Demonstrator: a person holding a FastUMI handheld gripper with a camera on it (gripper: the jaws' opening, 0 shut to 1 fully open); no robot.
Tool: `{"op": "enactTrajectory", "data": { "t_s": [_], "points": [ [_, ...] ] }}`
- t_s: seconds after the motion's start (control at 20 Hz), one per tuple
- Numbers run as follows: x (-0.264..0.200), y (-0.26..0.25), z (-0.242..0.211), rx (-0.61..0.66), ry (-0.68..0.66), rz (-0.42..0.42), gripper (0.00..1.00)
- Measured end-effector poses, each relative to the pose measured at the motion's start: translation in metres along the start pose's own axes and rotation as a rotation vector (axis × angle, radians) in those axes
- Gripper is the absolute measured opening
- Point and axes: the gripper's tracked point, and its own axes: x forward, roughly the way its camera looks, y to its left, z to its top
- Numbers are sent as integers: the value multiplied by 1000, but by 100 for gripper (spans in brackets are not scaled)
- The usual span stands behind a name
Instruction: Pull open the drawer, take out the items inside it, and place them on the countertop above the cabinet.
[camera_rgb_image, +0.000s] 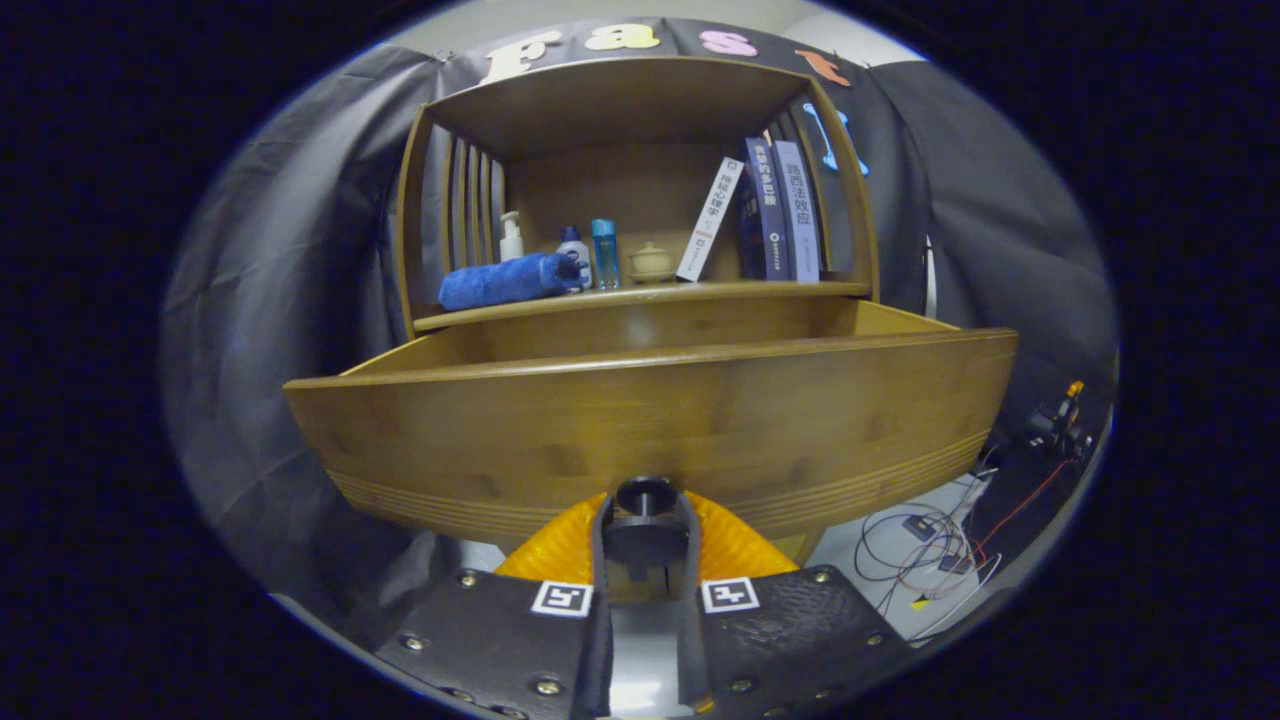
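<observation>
Both fingers clamp knob (645, 497) | gripper (645, 560) | drawer (650, 420) pulled out

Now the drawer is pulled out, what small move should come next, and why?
Probably let go of the drawer knob: the hand-held gripper is closed on it, and the wooden drawer already stands well out from under the countertop. Then lift to look inside; its contents are hidden behind the front panel.

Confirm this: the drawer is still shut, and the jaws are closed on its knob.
Wrong about the drawer: the gripper view shows it pulled out from under the shelf. The rest holds: the gripper has its jaws closed on the knob.
</observation>
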Motion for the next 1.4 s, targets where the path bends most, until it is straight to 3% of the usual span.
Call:
{"op": "enactTrajectory", "data": {
  "t_s": [0.2, 0.35, 0.55, 0.9, 1.2, 1.4],
  "points": [
    [-2, -1, -4, 3, 70, 21, 25],
    [-7, -9, 9, 72, 56, 16, 46],
    [-24, -26, 30, 33, 41, -33, 98],
    [-15, -38, 91, -24, 32, -99, 99],
    [11, -11, 137, -56, 70, -58, 100],
    [45, 11, 134, -96, 202, -21, 100]
  ]
}}
